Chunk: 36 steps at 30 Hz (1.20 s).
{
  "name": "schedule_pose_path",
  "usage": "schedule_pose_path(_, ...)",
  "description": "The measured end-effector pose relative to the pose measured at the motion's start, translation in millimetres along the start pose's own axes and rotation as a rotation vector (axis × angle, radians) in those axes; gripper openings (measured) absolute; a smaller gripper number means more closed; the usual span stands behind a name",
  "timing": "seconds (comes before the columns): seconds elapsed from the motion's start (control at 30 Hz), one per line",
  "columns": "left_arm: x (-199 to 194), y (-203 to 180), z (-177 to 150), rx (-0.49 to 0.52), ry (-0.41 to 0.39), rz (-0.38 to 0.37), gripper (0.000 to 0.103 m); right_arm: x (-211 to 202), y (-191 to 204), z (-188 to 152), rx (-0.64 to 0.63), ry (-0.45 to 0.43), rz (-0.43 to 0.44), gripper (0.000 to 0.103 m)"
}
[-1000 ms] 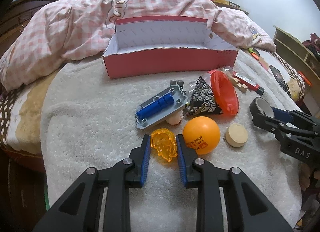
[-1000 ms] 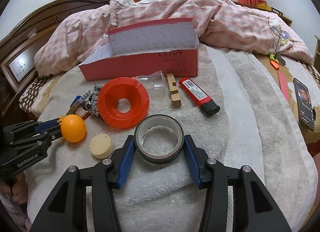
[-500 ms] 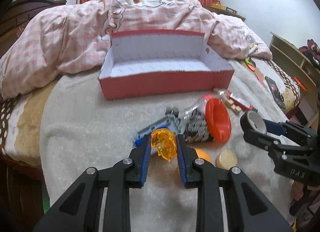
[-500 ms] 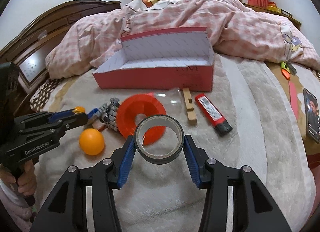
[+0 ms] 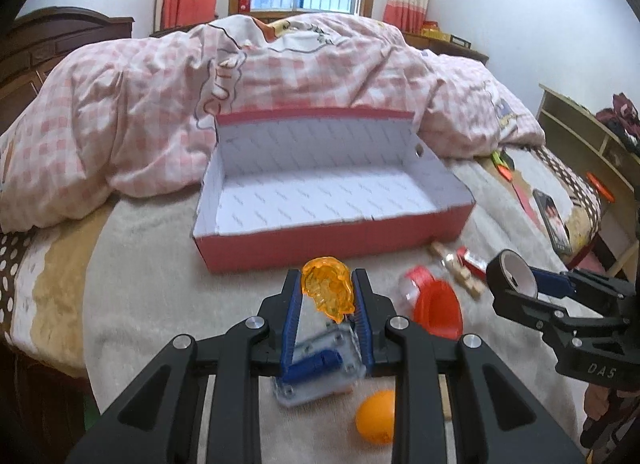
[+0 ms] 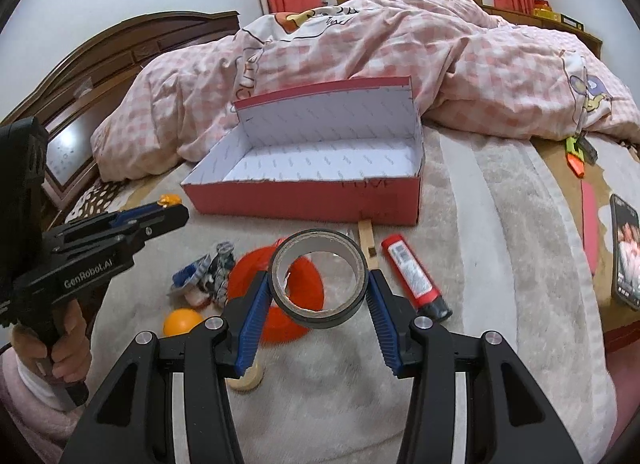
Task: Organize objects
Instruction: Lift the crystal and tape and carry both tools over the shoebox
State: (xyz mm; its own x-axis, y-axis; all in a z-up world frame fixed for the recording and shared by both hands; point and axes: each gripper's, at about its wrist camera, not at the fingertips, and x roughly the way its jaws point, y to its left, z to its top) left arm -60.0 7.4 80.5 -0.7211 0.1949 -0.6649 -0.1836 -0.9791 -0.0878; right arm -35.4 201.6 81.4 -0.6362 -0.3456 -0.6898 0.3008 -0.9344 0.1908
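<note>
My left gripper (image 5: 327, 296) is shut on a clear orange plastic piece (image 5: 328, 293) and holds it in the air just short of the open red box (image 5: 320, 242). My right gripper (image 6: 318, 296) is shut on a dark tape roll (image 6: 319, 284), lifted above the blanket in front of the red box (image 6: 308, 196). The right gripper with the tape roll also shows in the left wrist view (image 5: 516, 278). The left gripper shows in the right wrist view (image 6: 168, 204).
On the blanket lie a red funnel (image 5: 438, 310), an orange ball (image 5: 376, 416), a grey plate with a blue cylinder (image 5: 320, 372), wooden pieces (image 5: 456, 270), a red lighter (image 6: 414, 278) and a cream disc (image 6: 246, 378). A phone (image 6: 626, 252) lies at the right edge. A pink quilt (image 5: 160, 104) is piled behind the box.
Both grippers have risen off the blanket with their objects and moved toward the red box. The box looms larger and its inside now shows.
</note>
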Motion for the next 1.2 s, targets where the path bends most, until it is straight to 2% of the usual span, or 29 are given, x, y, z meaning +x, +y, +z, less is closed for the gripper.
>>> schedule_pose_path(0.33, 13.9, 16.5, 32.8, -0.077, -0.04, 0.013, 0.024, 14.5, -0.7, 37.6, -0.013, -0.02, -0.009, 0.049)
schedule_pose_path(0.57, 38.1, 17.1, 59.0, -0.074, -0.035, 0.051, 0.024, 37.0, -3.9, 65.9, -0.026, -0.026, -0.025, 0.049)
schedule_pose_path(1.2, 138.9, 21.0, 100.2, -0.075, 0.087, 0.125, 0.024, 126.4, -15.4, 129.0, -0.067, 0.009, -0.095, 0.049)
